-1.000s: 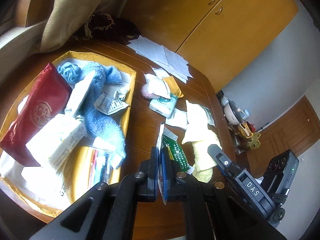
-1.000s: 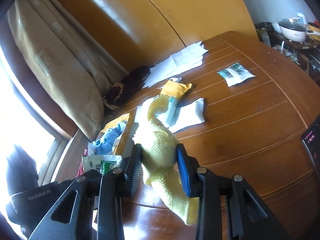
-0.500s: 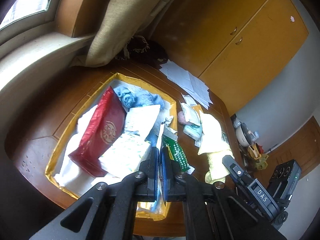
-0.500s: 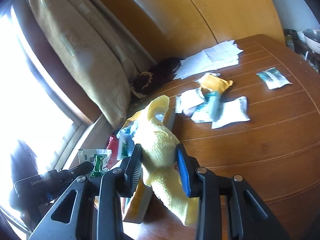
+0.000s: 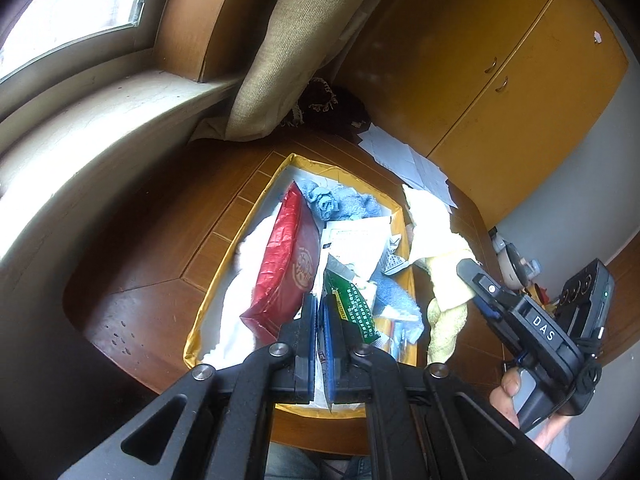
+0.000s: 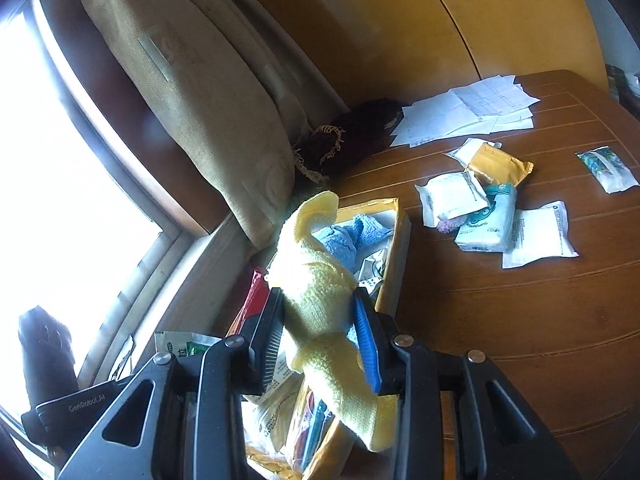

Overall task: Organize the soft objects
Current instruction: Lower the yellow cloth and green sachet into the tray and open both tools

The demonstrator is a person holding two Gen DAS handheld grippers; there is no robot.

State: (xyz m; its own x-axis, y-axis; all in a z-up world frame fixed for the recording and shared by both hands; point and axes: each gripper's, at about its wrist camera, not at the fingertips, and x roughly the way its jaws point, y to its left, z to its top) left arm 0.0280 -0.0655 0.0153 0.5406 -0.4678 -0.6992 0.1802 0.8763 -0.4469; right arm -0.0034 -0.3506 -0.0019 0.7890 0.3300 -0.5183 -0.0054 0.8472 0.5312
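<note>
Wooden worktop (image 6: 520, 320) by the window: yellow towel (image 6: 316, 300), clenched in the right hand-held gripper (image 6: 320, 336), hangs over the yellow box (image 5: 400, 216). Left hand-held gripper (image 5: 318, 320) pinches a green packet (image 5: 352, 304) above it. Both seem ready for dropping; release comes next.

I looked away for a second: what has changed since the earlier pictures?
Both claws carried their loads from over the bare table to above the yellow box. Unchanged: the left claw stays shut on the green packet, the right claw on the yellow towel; nothing released.
</note>
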